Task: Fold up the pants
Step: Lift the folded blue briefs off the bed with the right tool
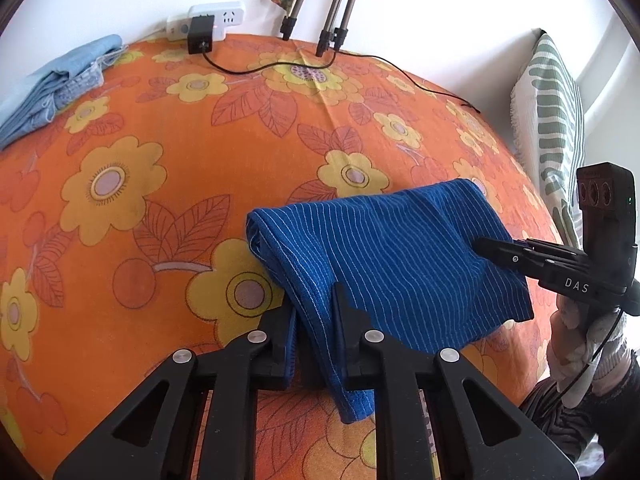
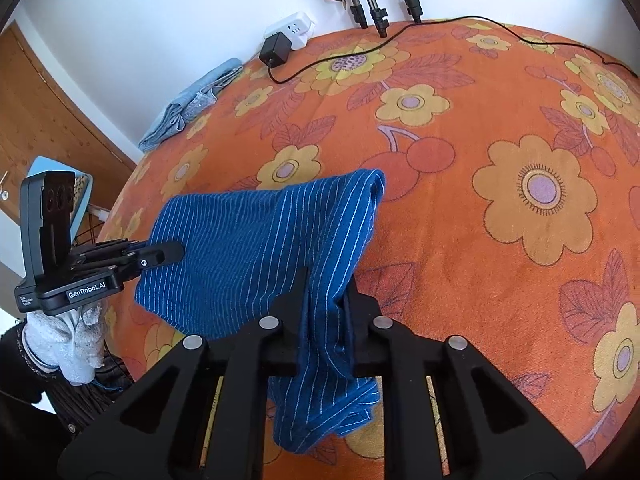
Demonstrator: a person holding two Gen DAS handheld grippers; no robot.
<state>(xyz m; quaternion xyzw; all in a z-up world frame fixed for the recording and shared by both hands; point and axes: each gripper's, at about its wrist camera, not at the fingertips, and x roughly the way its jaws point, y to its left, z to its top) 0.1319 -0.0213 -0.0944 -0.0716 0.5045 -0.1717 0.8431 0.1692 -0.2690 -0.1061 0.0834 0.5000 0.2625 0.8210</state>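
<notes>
tools (image 1: 316, 320): black, silver rivets | white labels | gloves (image 2: 76, 344): pale knit

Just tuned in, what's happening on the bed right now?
A person is folding blue striped pants on the orange floral bedspread. The left tongs and the right tongs are each shut on a near edge of the bunched pants, holding it between them. Light blue clothes sit folded by the wall.

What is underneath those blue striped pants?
Under the blue striped pants lies the orange flowered bedcover. Both grippers pinch the cloth, lifting its near edge. Anything beneath the folded middle is covered.
</notes>
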